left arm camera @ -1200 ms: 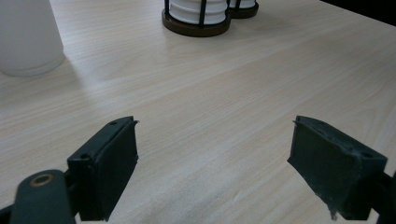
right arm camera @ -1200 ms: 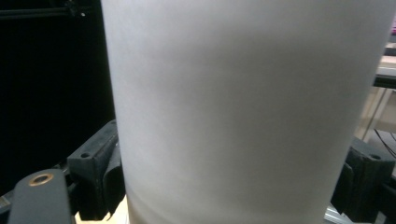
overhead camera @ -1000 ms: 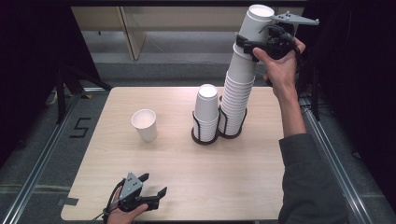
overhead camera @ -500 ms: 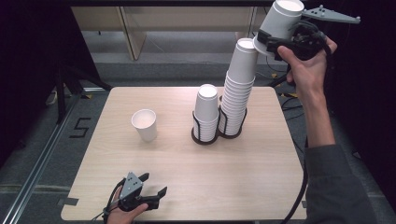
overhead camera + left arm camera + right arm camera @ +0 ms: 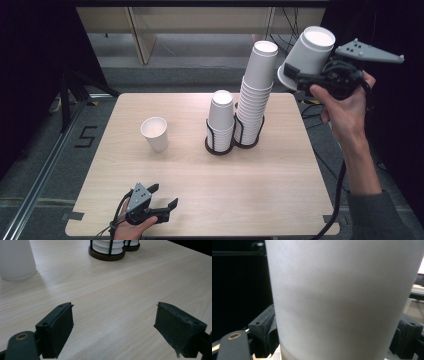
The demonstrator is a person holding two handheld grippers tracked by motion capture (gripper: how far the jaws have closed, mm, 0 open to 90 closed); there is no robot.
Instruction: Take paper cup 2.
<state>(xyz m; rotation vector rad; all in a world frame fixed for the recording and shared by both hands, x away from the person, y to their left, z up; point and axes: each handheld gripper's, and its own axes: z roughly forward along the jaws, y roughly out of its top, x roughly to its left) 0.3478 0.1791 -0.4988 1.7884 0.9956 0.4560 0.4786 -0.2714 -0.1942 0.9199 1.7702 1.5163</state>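
Above the far right corner of the pale wooden worktop (image 5: 280,190), the right gripper (image 5: 300,79) clamps a white paper cup (image 5: 310,55), tilted, beside the tall cup stack (image 5: 255,95). Left gripper (image 5: 162,202) rests wide open and empty at the near edge. Grey floor (image 5: 50,150) and dark surroundings frame the worktop; a lone cup (image 5: 155,134) stands left.
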